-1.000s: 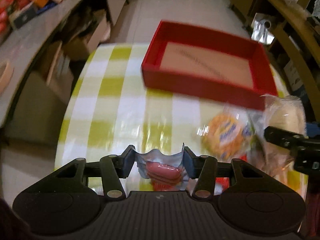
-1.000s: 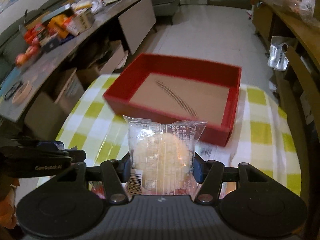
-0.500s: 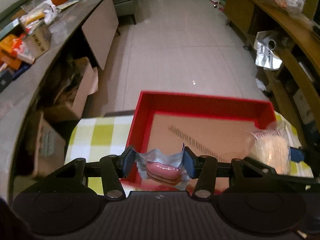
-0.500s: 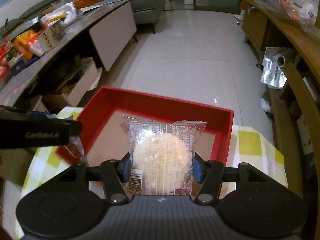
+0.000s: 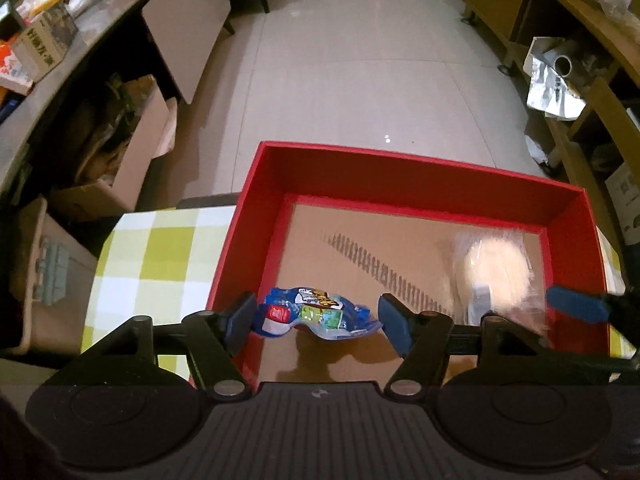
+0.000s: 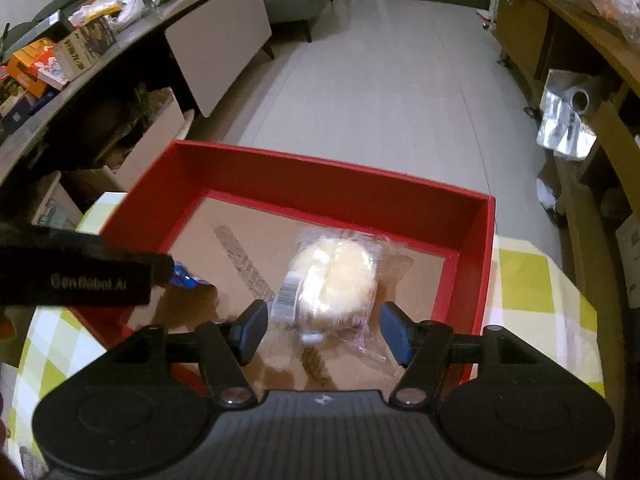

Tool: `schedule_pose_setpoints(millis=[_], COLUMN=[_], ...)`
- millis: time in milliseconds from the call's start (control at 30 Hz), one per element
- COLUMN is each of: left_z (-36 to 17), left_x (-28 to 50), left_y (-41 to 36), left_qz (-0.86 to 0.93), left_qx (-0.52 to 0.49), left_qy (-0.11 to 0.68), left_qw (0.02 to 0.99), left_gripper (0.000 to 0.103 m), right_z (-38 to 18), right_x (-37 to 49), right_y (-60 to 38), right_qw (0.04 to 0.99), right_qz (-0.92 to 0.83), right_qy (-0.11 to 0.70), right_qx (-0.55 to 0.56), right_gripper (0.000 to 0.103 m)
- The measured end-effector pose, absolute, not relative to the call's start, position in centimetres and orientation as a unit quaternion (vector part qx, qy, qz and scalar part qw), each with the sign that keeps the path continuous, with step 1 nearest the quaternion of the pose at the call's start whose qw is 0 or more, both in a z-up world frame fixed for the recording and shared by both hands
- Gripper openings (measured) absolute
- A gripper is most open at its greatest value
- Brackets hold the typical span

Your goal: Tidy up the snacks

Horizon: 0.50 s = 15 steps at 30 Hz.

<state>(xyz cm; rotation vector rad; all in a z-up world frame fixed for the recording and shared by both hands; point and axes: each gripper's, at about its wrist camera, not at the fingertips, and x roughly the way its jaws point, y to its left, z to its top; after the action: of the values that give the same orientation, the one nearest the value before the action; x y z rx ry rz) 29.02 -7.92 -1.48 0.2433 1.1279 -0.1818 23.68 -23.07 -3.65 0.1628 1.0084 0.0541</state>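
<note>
A red box point(image 5: 420, 176) with a cardboard floor stands on the yellow-checked table point(image 5: 160, 252). My left gripper point(image 5: 316, 320) hovers over the box's near left corner, its jaws opening; the blue sausage packet point(image 5: 320, 314) sits loose between them, free of the pads. My right gripper point(image 6: 324, 330) is over the box's right part, jaws opening too. The clear-wrapped round cake point(image 6: 332, 276) lies blurred between and beyond its fingers, not pressed by them. The cake point(image 5: 496, 268) also shows in the left wrist view, and the red box point(image 6: 320, 168) and the packet point(image 6: 186, 278) in the right wrist view.
A long cluttered counter point(image 6: 80, 52) with boxes runs along the left. Cardboard boxes point(image 5: 132, 152) stand on the floor beside the table. Wooden shelving point(image 6: 580, 80) with a foil bag lines the right. Tiled floor point(image 5: 360, 60) lies beyond the box.
Both grippers moved forward over the red box and their jaws spread. The sausage packet flipped, its blue printed side showing, and the cake dropped out of the right grip into the box.
</note>
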Motion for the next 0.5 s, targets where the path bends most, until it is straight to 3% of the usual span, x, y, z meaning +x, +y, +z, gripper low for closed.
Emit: schedule_pose_setpoints(millis=[167, 500], left_z=[-0.9, 0.8], left_x=[27.8, 24.6], left_y=[-7.3, -5.4], left_qz=[-0.085, -0.094], left_qx=[0.125, 0.090], left_qy=[0.531, 0.533], left_qw=[0.834, 0.836], left_gripper=[0.080, 0.080], right_z=[-2.7, 1.7], right_x=[23.1, 20.4], right_y=[-22.6, -22.6], right_qw=[0.873, 0.885], right_qz=[0.030, 0.037], right_qy=[0.480, 0.453], right_qx=[0.074, 0.099], right_gripper=[0.074, 0.075])
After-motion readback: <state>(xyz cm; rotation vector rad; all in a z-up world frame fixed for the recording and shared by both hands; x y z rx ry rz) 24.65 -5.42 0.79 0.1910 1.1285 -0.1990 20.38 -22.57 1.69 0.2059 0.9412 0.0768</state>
